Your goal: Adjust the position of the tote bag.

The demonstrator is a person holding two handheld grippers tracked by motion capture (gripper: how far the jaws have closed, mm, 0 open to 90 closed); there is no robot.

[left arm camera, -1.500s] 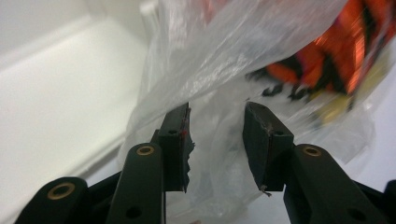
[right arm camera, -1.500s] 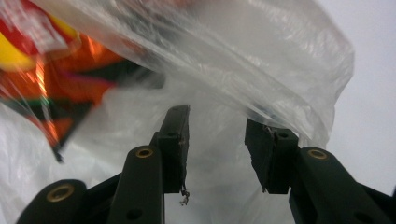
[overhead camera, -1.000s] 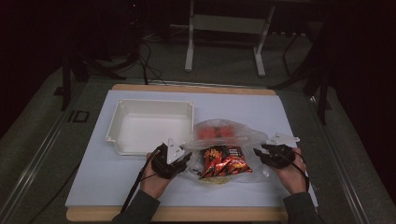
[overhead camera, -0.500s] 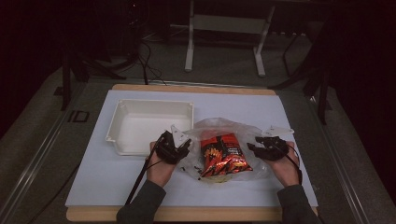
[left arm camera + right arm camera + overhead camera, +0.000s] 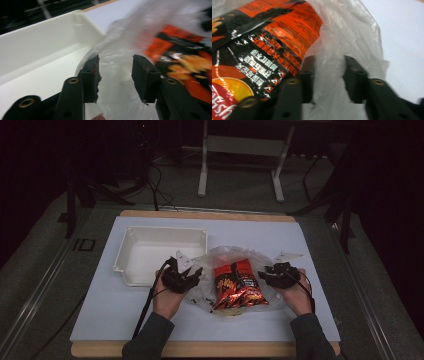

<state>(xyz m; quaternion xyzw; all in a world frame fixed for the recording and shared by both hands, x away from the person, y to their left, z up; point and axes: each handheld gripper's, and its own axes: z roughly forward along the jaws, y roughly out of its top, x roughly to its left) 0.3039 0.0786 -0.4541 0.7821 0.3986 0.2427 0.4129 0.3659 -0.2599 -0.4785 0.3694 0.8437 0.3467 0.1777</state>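
A clear, whitish bag (image 5: 235,265) is seen, and inside it a packet (image 5: 237,284) printed in orange-red and black, with yellow patches and white lettering. The tray (image 5: 131,251) is coloured plain white, the mat (image 5: 280,232) pale blue-white, the board (image 5: 210,215) light wood. Both grippers (image 5: 182,279) (image 5: 277,274) are coloured black, with brass-toned rivets.

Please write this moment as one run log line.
left gripper: jaws apart around clear bag | right gripper: same, closing | snack packet: inside bag
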